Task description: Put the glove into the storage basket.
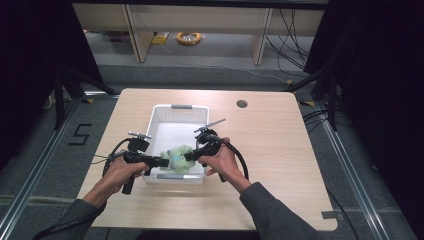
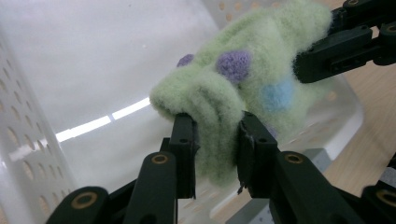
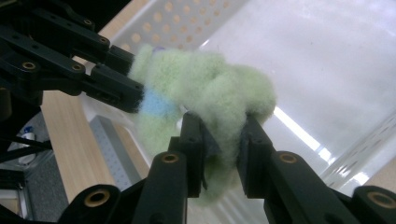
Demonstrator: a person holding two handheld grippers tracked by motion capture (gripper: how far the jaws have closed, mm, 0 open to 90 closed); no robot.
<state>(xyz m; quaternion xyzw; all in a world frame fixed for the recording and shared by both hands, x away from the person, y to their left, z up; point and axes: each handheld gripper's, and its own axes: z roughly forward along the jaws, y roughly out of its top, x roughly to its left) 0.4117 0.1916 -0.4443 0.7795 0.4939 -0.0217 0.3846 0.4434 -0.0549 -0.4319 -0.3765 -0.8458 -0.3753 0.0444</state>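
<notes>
A fuzzy pale-green sock with purple and blue dots (image 1: 178,159) is held above the near end of the white perforated plastic basket (image 1: 160,116) on the wooden counter (image 1: 270,150). The left hand-held gripper (image 1: 162,161) and the right hand-held gripper (image 1: 192,156) are each clamped on one end, presumably so that the sock can be lowered in flat.

Count on the table (image 1: 280,165): one white perforated basket (image 1: 159,116), one fuzzy green sock (image 1: 178,159) with two purple spots and one blue spot visible in the left gripper view, though it may be more than one sock bunched together. Two grippers, a left gripper (image 1: 163,161) and a right gripper (image 1: 190,157), each with two black jaws. One dark round hole (image 1: 242,104) in the tabletop; one yellow coil (image 1: 189,37) on the floor beyond.
</notes>
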